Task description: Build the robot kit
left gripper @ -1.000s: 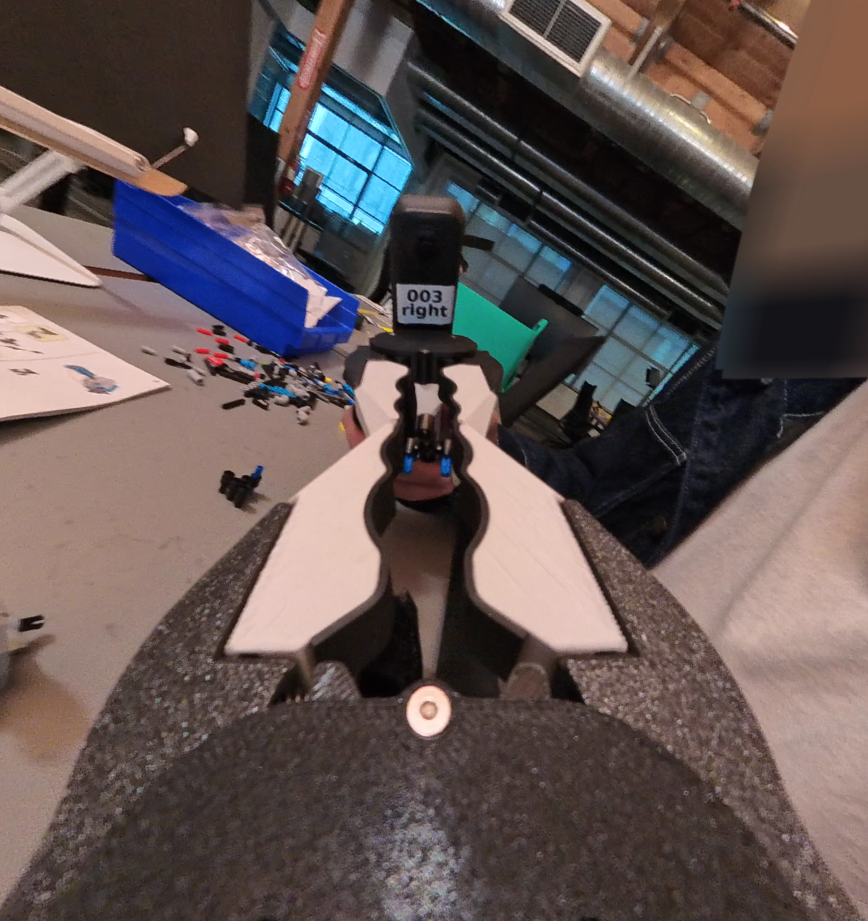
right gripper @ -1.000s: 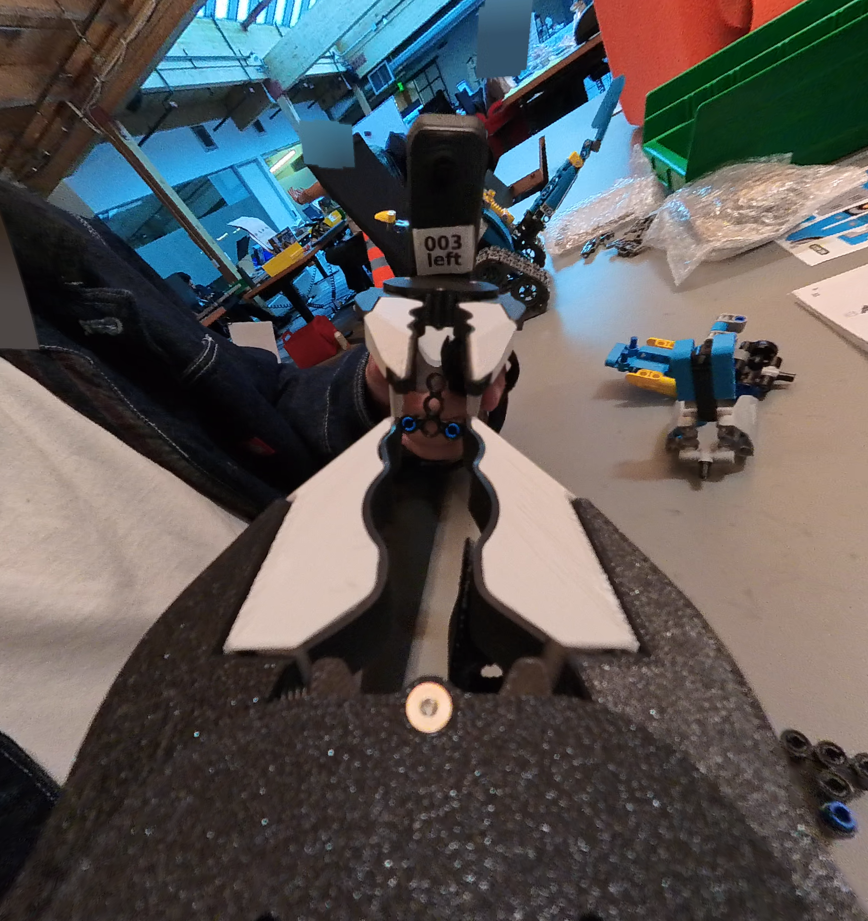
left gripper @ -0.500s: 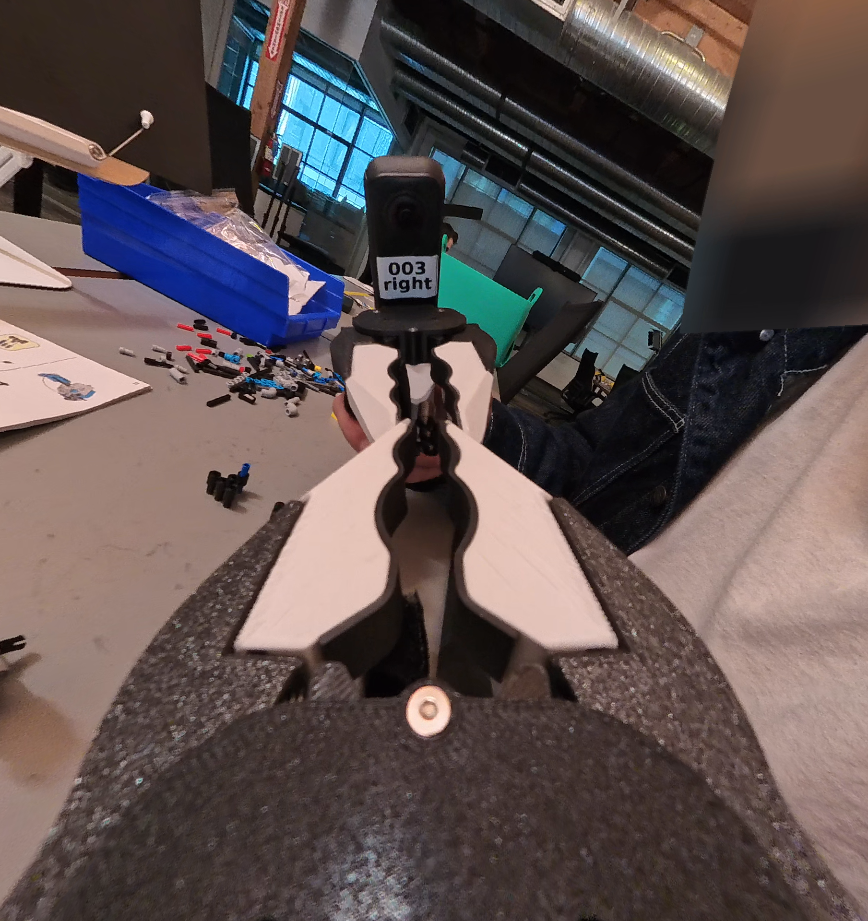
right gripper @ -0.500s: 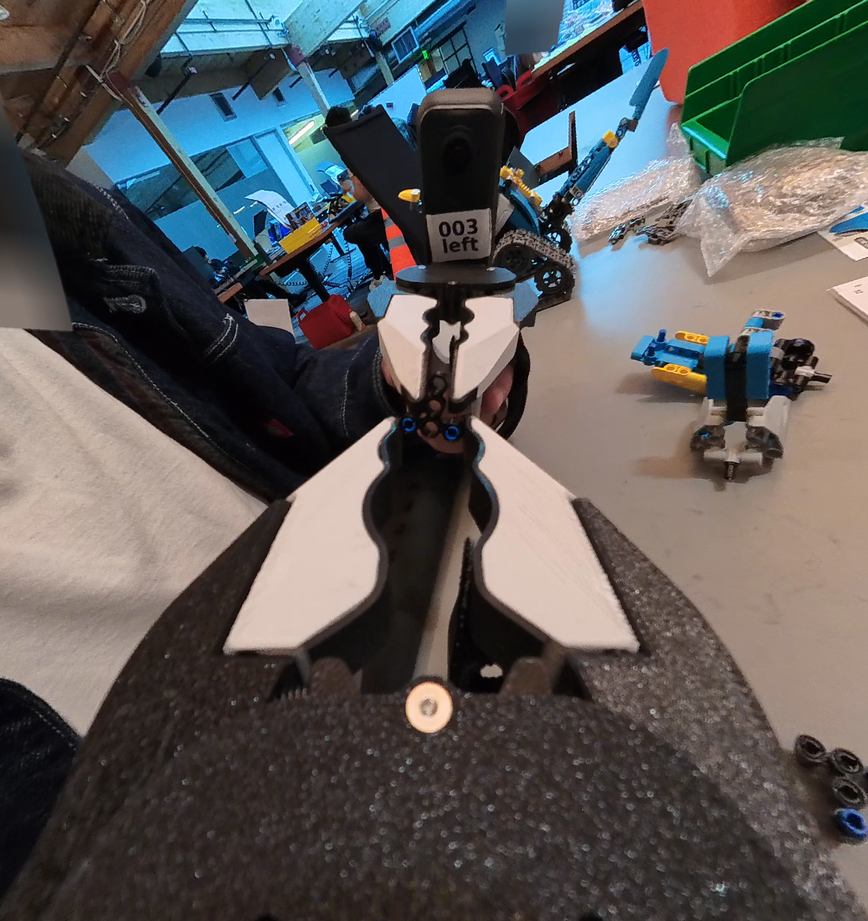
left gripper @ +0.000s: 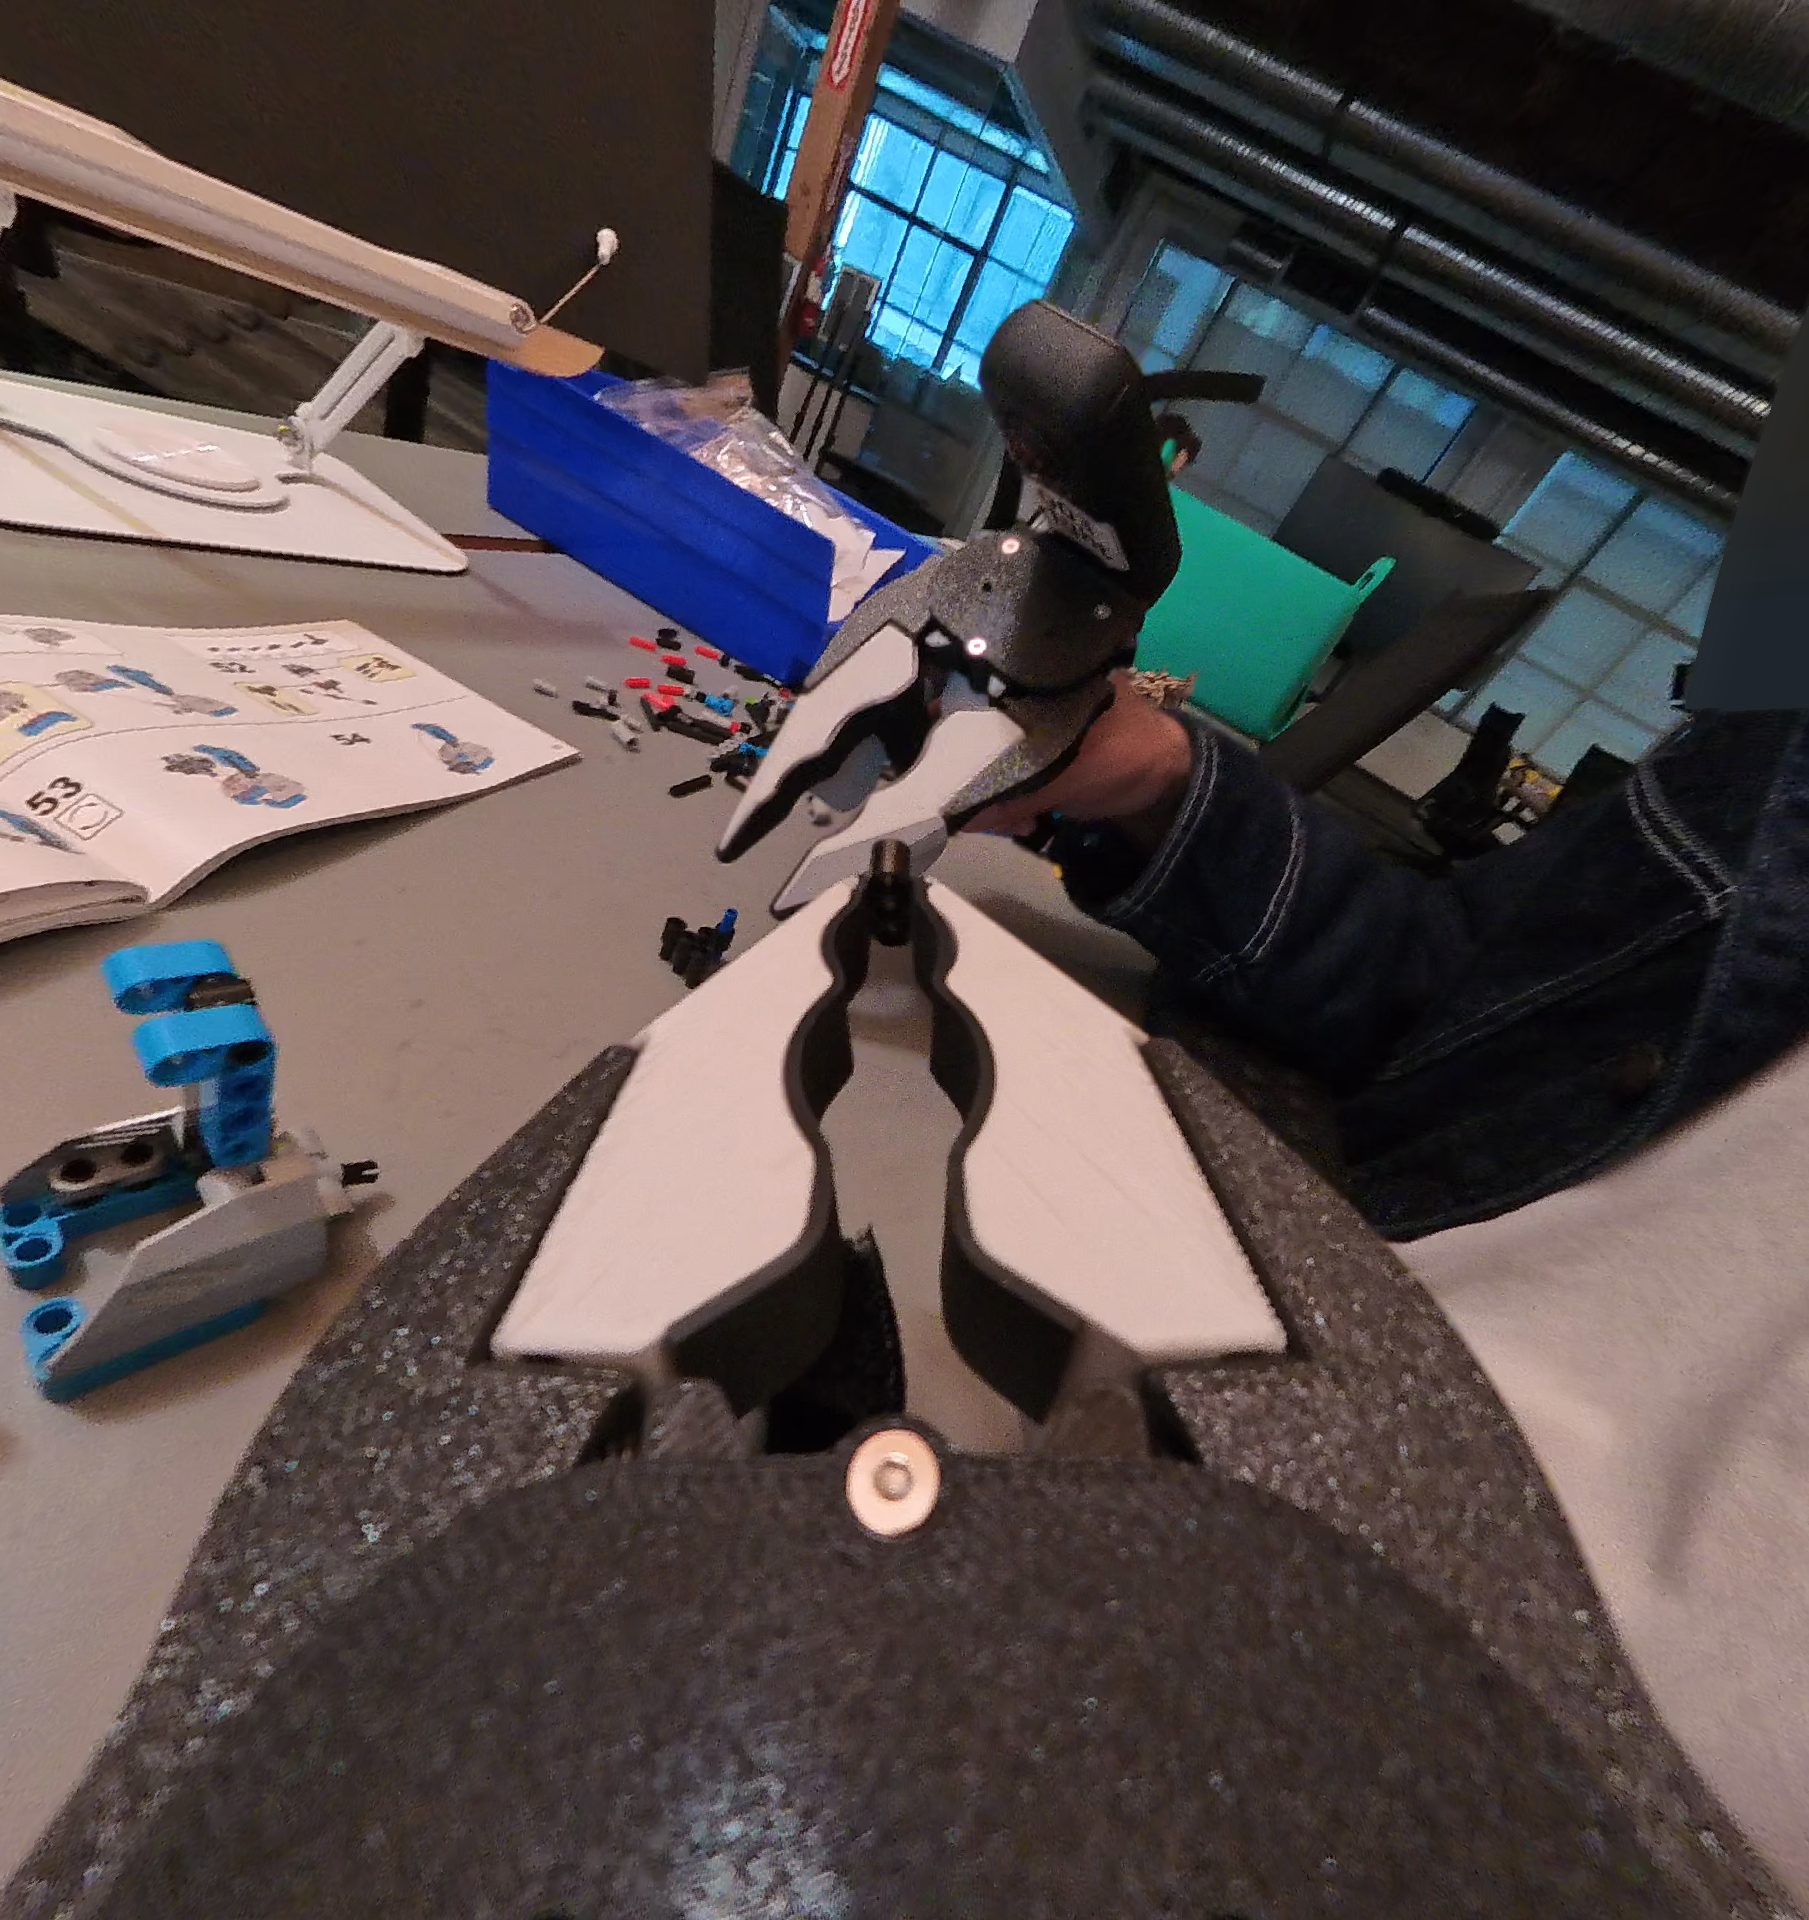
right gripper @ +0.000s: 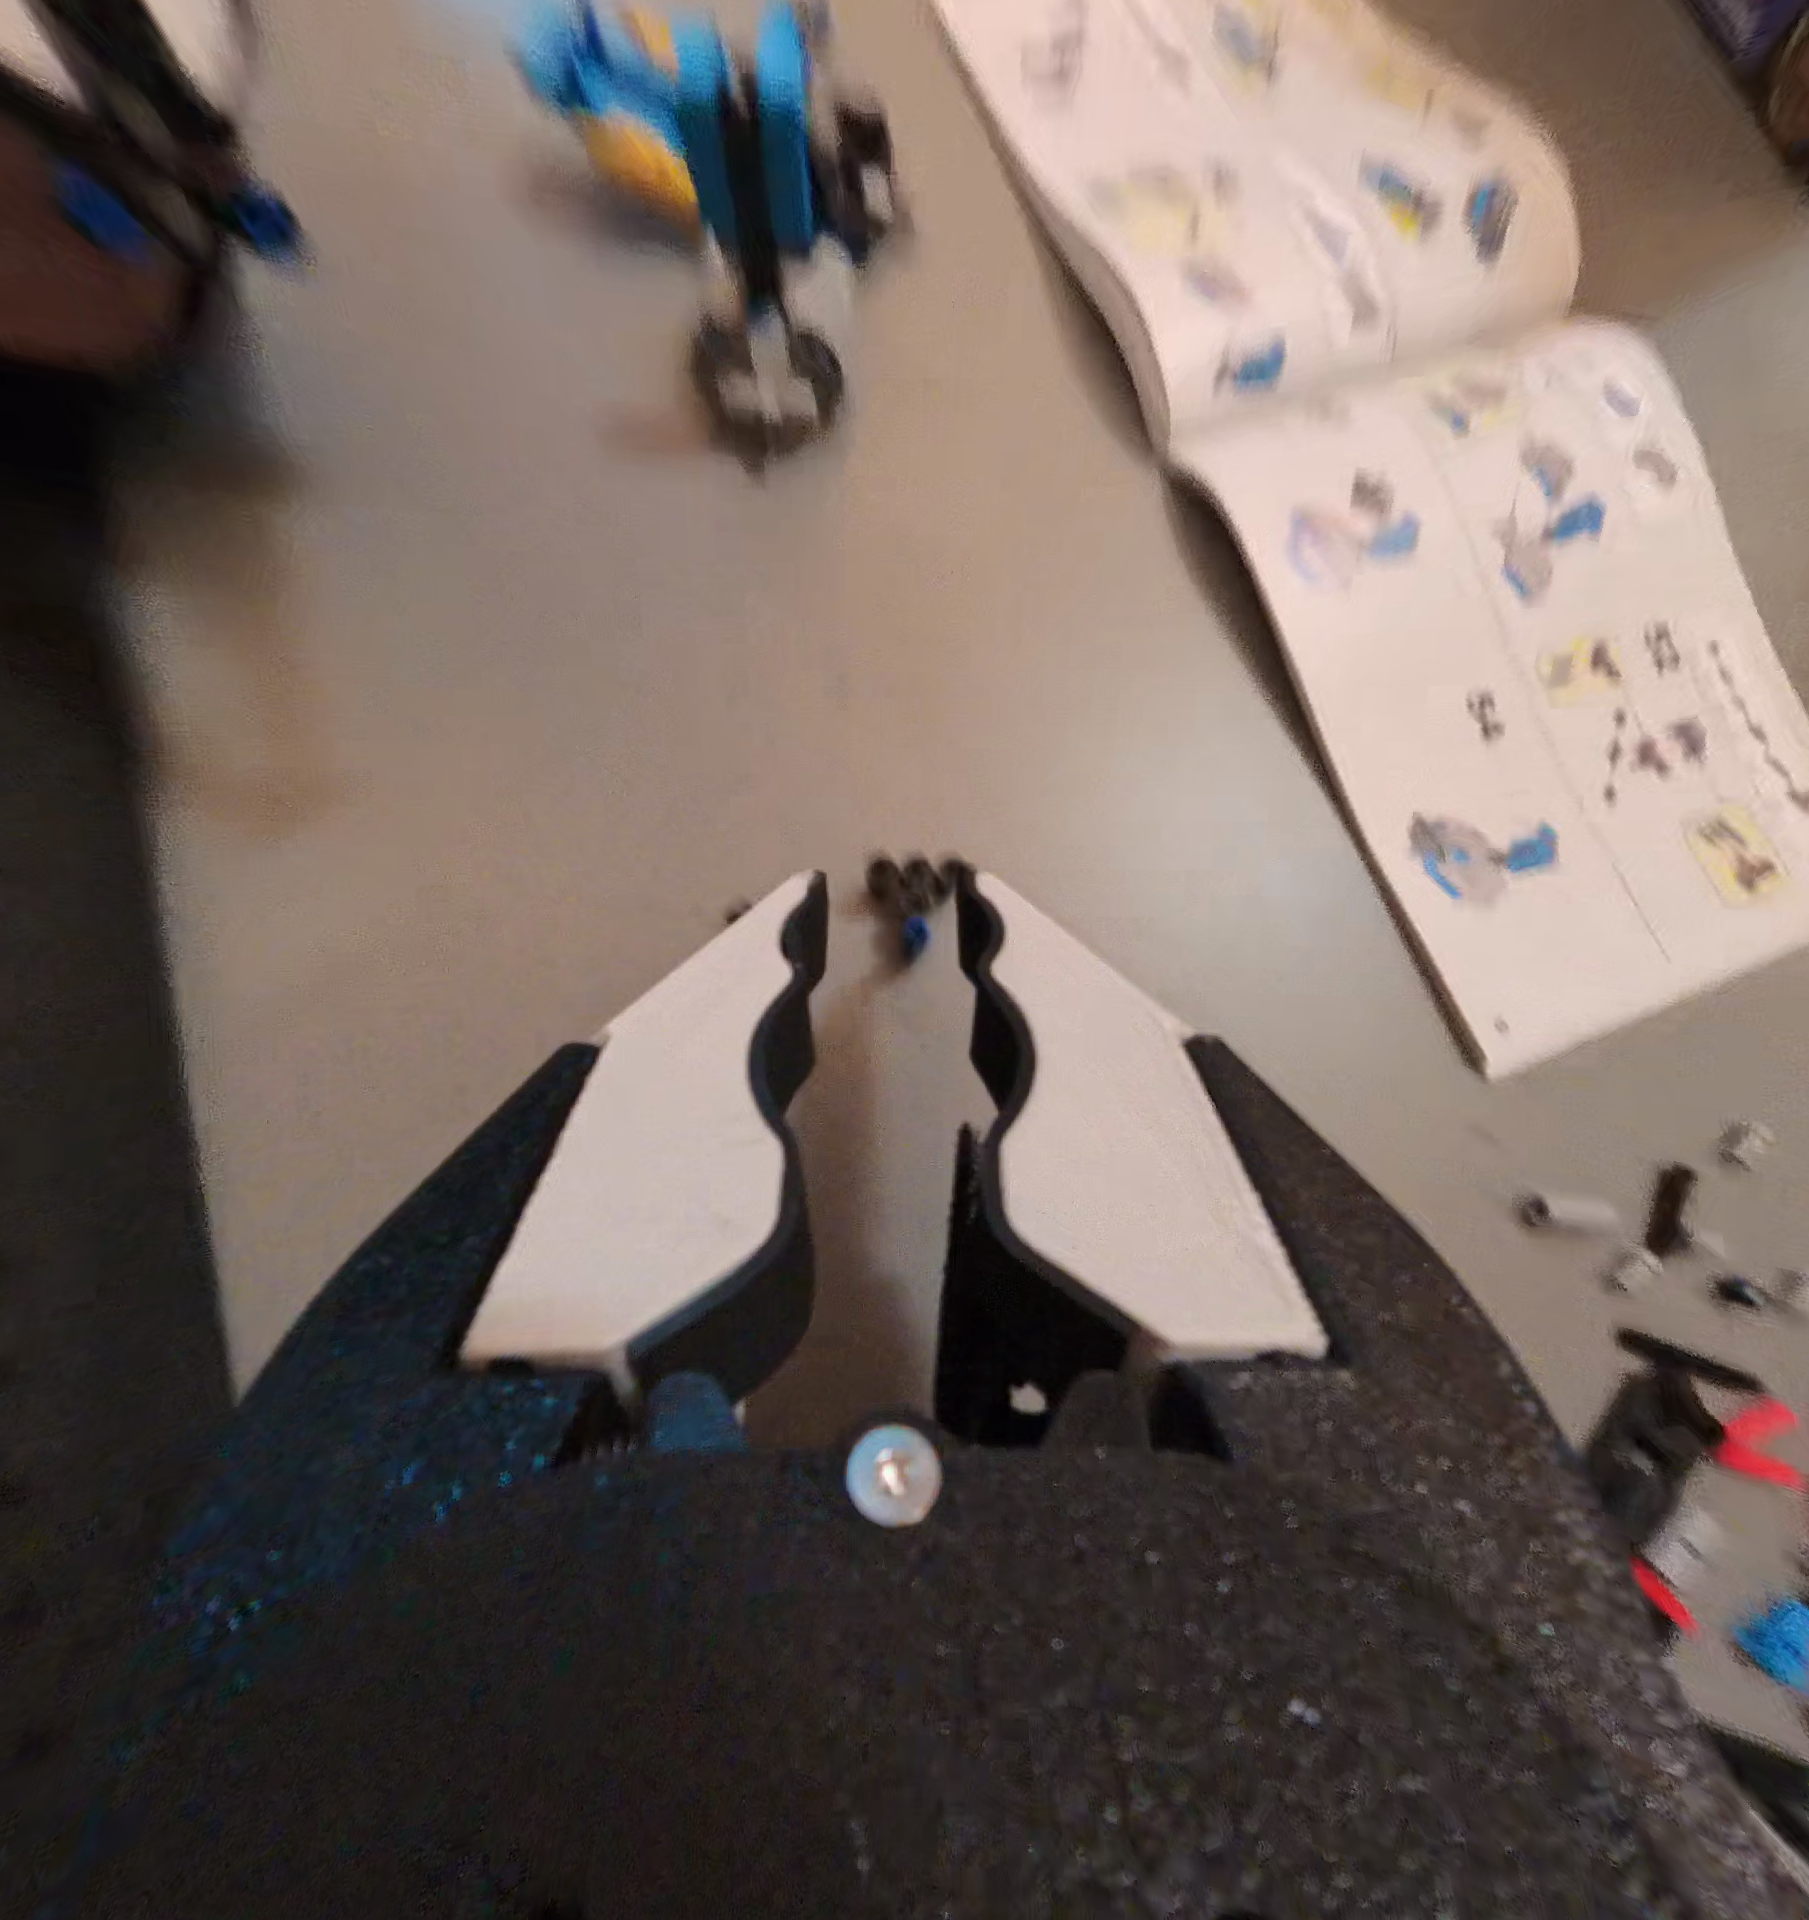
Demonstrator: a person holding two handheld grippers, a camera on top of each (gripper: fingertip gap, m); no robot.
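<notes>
My left gripper point(left gripper: 889, 896) is held above the grey table point(left gripper: 443, 997), shut on a small black piece point(left gripper: 887, 883) at its tips. In the right wrist view that piece point(right gripper: 167, 203) shows blurred at the top left, with blue pins on it. My right gripper point(right gripper: 892, 888) is open and points down at the table point(right gripper: 567, 675). A small cluster of black pins with one blue pin point(right gripper: 910, 896) lies between its fingertips. In the left wrist view the right gripper point(left gripper: 765, 878) hangs open just above that cluster point(left gripper: 697, 940).
A blue and grey brick model point(left gripper: 152, 1174) lies left of my left gripper. An open instruction booklet point(left gripper: 204, 748) point(right gripper: 1399, 520), a blue bin point(left gripper: 671, 520) and scattered small pieces point(left gripper: 692, 707) point(right gripper: 1710, 1455) lie around. A person's denim sleeve point(left gripper: 1347, 883) reaches in from the right. The gap from one gripper's tips to the other's is roughly 12 centimeters.
My right gripper has left the black piece, opened, and swung down to the pin cluster on the table. My left gripper still holds the piece and has turned left.
</notes>
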